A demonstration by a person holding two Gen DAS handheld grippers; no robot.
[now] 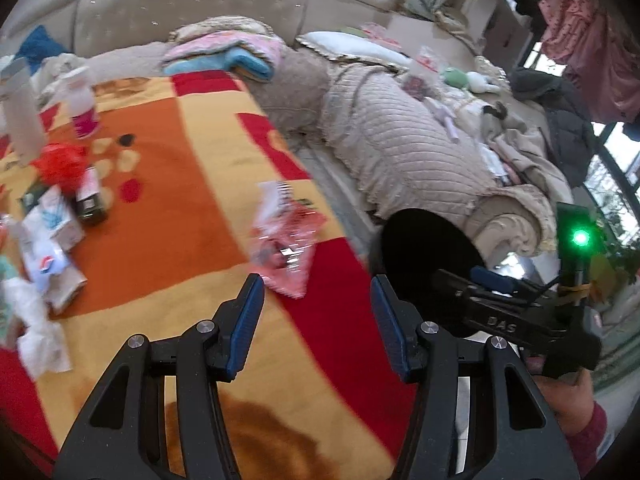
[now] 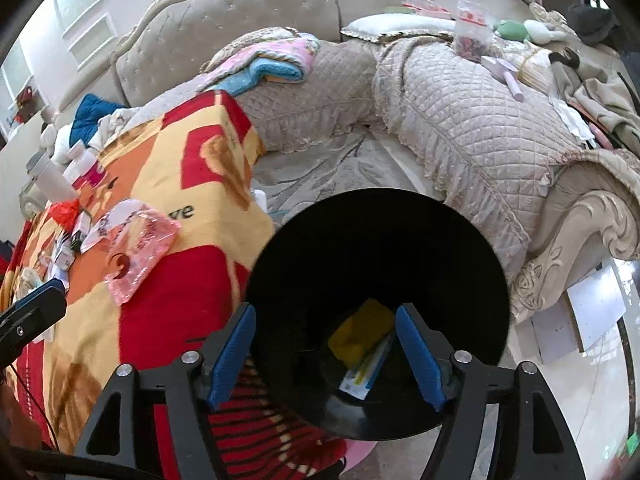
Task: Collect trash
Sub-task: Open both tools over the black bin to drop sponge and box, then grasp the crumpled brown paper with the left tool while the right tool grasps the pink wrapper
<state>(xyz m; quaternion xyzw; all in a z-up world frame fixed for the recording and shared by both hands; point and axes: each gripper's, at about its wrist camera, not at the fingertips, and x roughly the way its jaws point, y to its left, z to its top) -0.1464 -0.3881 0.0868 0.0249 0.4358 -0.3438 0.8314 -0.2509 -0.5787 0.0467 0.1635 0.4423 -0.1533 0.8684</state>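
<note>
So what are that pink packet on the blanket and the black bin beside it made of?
The pink packet looks like thin clear plastic film: it crinkles, glints and shows the blanket through it. The black bin seems to be smooth hard plastic, with a slight sheen along its rim, though metal cannot be ruled out. The blanket looks like soft printed fleece.

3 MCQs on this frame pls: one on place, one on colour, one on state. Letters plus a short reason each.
1. Where is the pink plastic bag?
A. in the bin
B. on the blanket
C. on the sofa

2. What colour is the bin?
A. black
B. white
C. green

3. How do the right gripper jaws stand?
A. shut on a box
B. shut, empty
C. open, empty

Key: 1 B, it lies flat on the red and yellow blanket; 2 A, its wall is black; 3 C, the pads stand apart above the bin with nothing between them.
</note>
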